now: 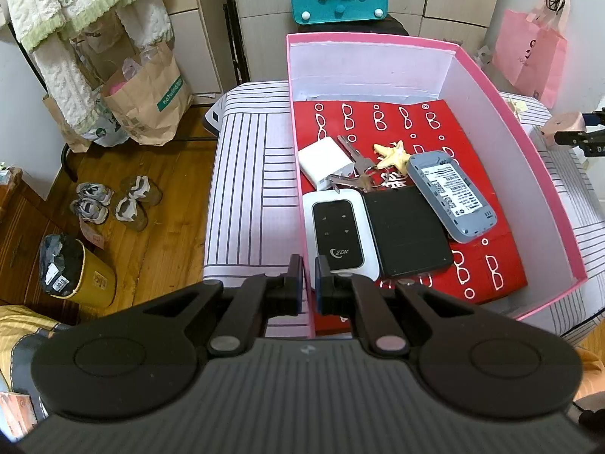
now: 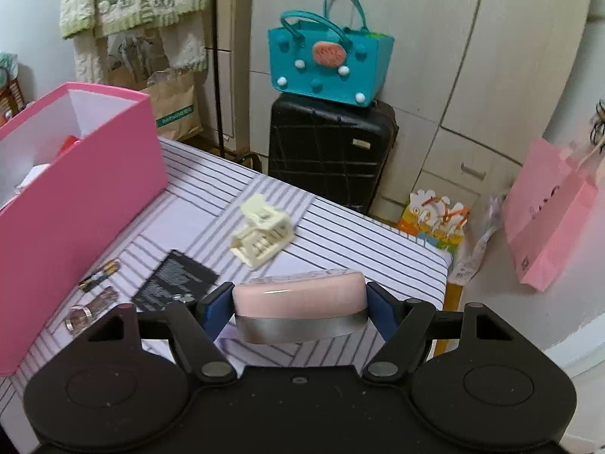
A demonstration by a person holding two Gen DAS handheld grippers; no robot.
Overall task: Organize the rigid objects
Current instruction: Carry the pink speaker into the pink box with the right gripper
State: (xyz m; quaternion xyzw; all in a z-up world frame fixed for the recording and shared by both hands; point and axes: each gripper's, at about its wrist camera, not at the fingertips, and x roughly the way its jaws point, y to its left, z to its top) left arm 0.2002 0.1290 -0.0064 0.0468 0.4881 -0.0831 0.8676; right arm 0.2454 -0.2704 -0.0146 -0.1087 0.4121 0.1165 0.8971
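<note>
A pink box (image 1: 522, 132) stands on the striped table and holds a white charger (image 1: 325, 159), keys (image 1: 355, 168), a starfish charm (image 1: 391, 155), a white router (image 1: 338, 232), a black device (image 1: 406, 234) and a grey device (image 1: 450, 195). My left gripper (image 1: 309, 280) is shut on the box's near left wall. My right gripper (image 2: 300, 304) is shut on a pink and silver case (image 2: 300, 310), held above the table right of the box (image 2: 75, 189); it also shows in the left wrist view (image 1: 563, 125).
On the striped cloth (image 2: 340, 234) lie a cream hair claw (image 2: 261, 236), a black flat pack (image 2: 176, 282), batteries (image 2: 99, 274) and a small lipstick-like tube (image 2: 90, 308). A black suitcase (image 2: 329, 151) with a teal bag (image 2: 325, 64) stands behind. Paper bags and shoes (image 1: 113, 200) are on the floor.
</note>
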